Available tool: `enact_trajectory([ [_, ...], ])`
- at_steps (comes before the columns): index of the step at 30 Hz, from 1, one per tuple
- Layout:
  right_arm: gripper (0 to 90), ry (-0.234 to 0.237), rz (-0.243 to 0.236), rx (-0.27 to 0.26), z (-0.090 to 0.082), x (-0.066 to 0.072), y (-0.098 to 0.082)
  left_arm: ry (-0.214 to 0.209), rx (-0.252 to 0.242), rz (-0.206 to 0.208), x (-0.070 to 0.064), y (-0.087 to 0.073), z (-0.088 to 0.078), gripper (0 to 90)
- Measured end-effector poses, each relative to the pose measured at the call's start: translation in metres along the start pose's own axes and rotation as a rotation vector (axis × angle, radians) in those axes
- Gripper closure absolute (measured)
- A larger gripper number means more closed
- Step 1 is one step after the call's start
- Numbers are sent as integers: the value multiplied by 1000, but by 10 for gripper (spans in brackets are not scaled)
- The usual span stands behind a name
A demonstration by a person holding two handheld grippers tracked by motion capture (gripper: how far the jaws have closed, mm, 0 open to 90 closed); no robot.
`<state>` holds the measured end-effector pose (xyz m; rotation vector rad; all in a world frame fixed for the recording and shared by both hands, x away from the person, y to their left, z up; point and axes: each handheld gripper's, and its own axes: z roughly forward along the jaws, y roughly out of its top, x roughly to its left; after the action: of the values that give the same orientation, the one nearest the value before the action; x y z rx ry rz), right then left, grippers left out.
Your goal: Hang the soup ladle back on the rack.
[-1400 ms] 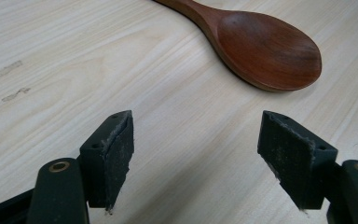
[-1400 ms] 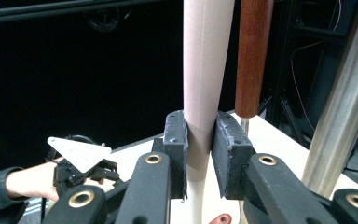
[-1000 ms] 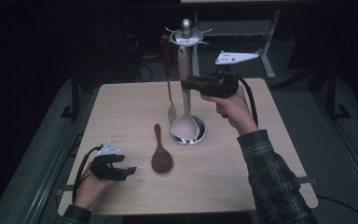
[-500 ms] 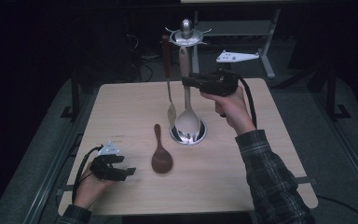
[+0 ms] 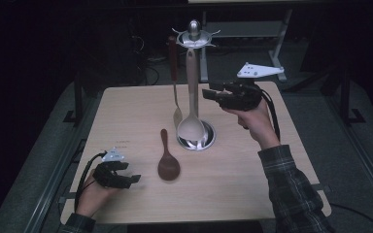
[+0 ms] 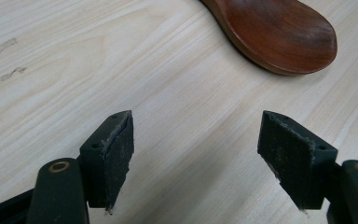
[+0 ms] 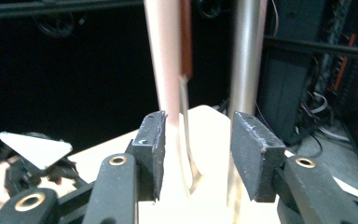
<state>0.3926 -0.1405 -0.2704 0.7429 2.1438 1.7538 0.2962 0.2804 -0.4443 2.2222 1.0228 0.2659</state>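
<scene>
Rack (image 5: pixel 193 36): pale ladle (image 5: pixel 191 127), fork (image 5: pixel 176 97) hanging; wooden spoon (image 5: pixel 167 162) on table (image 5: pixel 233 179)

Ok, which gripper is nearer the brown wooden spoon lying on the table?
Left. The left gripper rests open on the table just beside the wooden spoon, its bowl ahead of the jaws. The right gripper is raised, open, by the utensil stand.

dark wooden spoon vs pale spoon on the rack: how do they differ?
The dark brown wooden spoon lies flat on the light wooden table; the pale beige spoon hangs upright from the metal utensil stand, bowl down. The dark spoon looks shorter, the pale spoon longer in the handle. Neither is gripped. Both have rounded bowls.
</scene>
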Motion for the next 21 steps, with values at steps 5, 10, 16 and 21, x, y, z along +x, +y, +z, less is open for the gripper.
enact_trajectory([
  [5, 532, -41, 27, 59, 0, -10, -25, 1, -12, -8, 1, -1, 0, 266],
  [10, 522, -71, 48, 88, 2, -19, -47, 1, -6, -4, 2, -1, 0, 266],
  [16, 515, -94, 79, 117, 4, -31, -68, 1, 1, -4, 1, -1, 1, 266],
  [21, 517, -147, 55, 176, 13, -42, -90, 1, 3, 2, 1, -1, 1, 266],
])
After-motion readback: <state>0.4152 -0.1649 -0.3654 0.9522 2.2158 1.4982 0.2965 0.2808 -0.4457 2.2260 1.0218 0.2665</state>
